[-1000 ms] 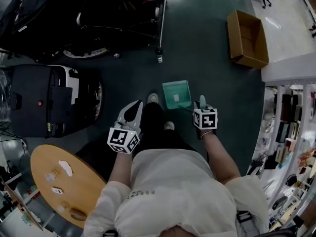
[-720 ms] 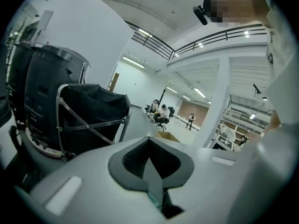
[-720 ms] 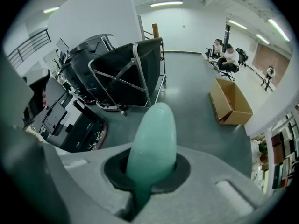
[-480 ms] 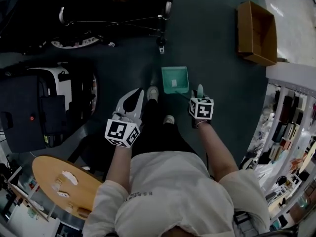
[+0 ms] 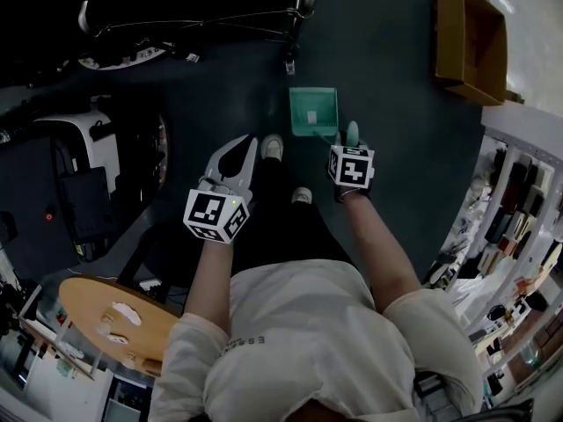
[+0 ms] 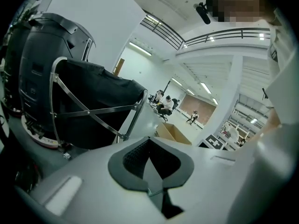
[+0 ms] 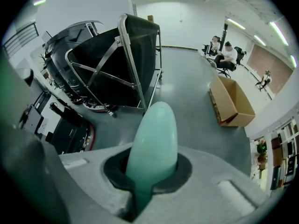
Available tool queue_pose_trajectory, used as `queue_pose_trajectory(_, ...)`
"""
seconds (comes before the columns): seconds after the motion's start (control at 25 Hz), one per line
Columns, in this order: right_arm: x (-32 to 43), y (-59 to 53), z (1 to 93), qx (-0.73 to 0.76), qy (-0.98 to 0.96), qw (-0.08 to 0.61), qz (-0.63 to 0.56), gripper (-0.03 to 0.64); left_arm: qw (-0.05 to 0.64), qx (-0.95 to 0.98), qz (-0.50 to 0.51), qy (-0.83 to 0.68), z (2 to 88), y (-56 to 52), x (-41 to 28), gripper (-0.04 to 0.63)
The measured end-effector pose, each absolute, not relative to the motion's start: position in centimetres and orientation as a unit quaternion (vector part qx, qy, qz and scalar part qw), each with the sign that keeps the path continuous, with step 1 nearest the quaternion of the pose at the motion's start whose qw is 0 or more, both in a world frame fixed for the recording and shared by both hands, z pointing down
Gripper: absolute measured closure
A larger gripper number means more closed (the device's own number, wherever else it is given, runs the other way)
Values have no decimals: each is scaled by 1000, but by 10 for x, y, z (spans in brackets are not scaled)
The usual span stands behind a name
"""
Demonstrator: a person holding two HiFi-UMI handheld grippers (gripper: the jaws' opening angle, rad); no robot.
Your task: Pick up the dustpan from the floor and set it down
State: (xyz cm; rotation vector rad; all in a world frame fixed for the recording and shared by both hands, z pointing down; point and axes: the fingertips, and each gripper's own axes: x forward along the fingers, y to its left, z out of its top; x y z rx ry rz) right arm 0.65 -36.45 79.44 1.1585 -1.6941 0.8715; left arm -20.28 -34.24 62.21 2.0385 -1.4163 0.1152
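The right gripper (image 5: pixel 350 148) is clamped tight on the handle (image 7: pixel 154 143) of the green dustpan (image 5: pixel 313 111). The handle's rounded end sticks out past the jaws in the right gripper view, and the jaws meet beneath it. Seen from the head view, the pan hangs from that grip just ahead of the person's forward shoe (image 5: pixel 272 147), with its open face turned up toward the camera. From above I cannot tell whether its lower edge touches the floor (image 5: pixel 387 104) or hangs just clear of it.

The left gripper (image 5: pixel 237 152) sits just left of the shoe with its jaws together, and nothing is in the hollow between its pads. It takes no part in the carry.

The pick-up looks done, since the pan is under the right gripper's control, so the step in hand is most likely setting it down. That calls for lowering the right gripper until the pan sits on the floor ahead of the shoe. The grip should be kept firm until the pan bears its own weight, and only then should the jaws part and lift straight off the handle. The spot ahead of the shoe looks free. The cardboard box (image 5: pixel 442 38) is well off to the right of the shoe and farther ahead.
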Motion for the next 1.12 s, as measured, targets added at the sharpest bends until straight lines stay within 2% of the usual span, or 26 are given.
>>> queue_pose_trajectory(0.08, 5, -364, 795, 461, -685, 445, 348, 584, 324, 778, 48, -536, 623, -342, -200, 584)
queue_pose_trajectory(0.16, 6, -361, 795, 454, -689, 443, 351, 444, 326, 780, 51, -532, 620, -340, -194, 584)
queue_pose_trajectory(0.24, 10, -360, 785, 458, -693, 430, 353, 363, 324, 784, 52, -527, 615, -336, -189, 584)
queue_pose_trajectory(0.32, 15, -359, 764, 474, -698, 401, 357, 341, 318, 788, 54, -525, 607, -332, -185, 584)
queue_pose_trajectory(0.64, 44, -354, 615, 524, -756, 253, 299, 341, 261, 808, 23, -528, 540, -320, -153, 584)
queue_pose_trajectory(0.72, 58, -336, 583, 529, -766, 223, 288, 354, 249, 813, 13, -526, 520, -303, -138, 584)
queue_pose_trajectory(0.76, 66, -325, 570, 531, -771, 210, 282, 388, 244, 816, 9, -524, 510, -293, -131, 584)
queue_pose_trajectory(0.88, 93, -289, 539, 540, -781, 182, 255, 602, 226, 824, 0, -519, 487, -259, -109, 584)
queue_pose_trajectory(0.92, 101, -276, 532, 538, -787, 174, 247, 624, 221, 826, -2, -518, 481, -245, -102, 584)
queue_pose_trajectory(1.12, 131, -215, 505, 514, -817, 142, 221, 624, 211, 826, -11, -523, 465, -181, -80, 584)
